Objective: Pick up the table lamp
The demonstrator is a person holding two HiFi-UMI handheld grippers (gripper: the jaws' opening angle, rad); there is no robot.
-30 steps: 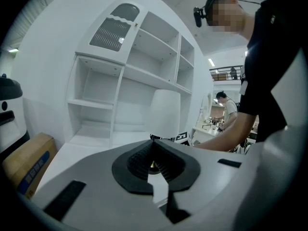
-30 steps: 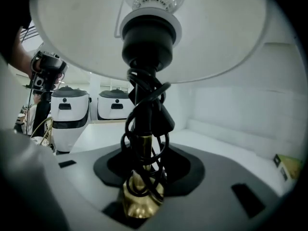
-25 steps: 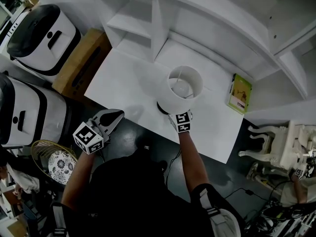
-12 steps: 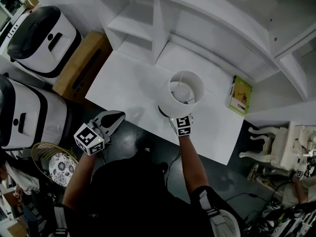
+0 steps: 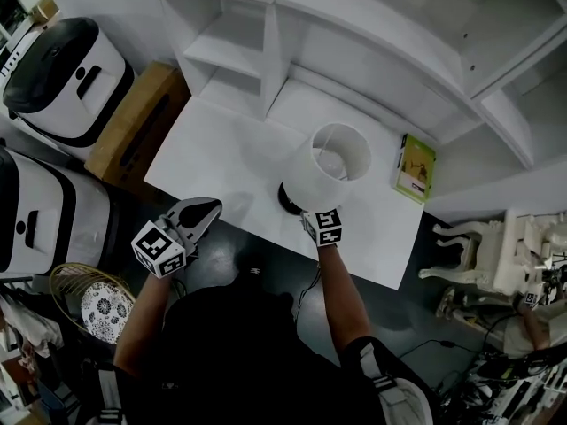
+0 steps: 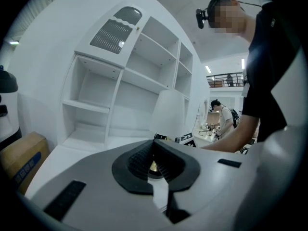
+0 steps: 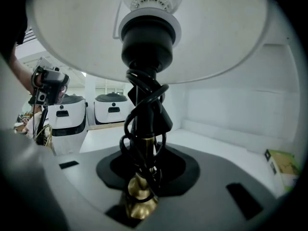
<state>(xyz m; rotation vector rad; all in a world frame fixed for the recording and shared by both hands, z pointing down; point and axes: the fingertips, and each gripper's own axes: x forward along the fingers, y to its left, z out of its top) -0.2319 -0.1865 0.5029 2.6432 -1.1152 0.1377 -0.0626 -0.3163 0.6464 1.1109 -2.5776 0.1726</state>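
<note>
1. The flat white desk top (image 5: 221,149) has the table lamp (image 5: 335,159), with its white drum shade and cord-wrapped brass stem, near its front edge.
2. The stem rises roughly upright through the right gripper (image 5: 310,212), whose jaws clamp it low, beneath the shade.
3. The left gripper (image 5: 202,212) has its jaws together and empty. It hangs well apart, off the desk's front edge, so the lift likely falls to the right one.

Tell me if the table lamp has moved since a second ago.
Yes: the table lamp, in the right gripper, now leans its shade closer to the green book.
</note>
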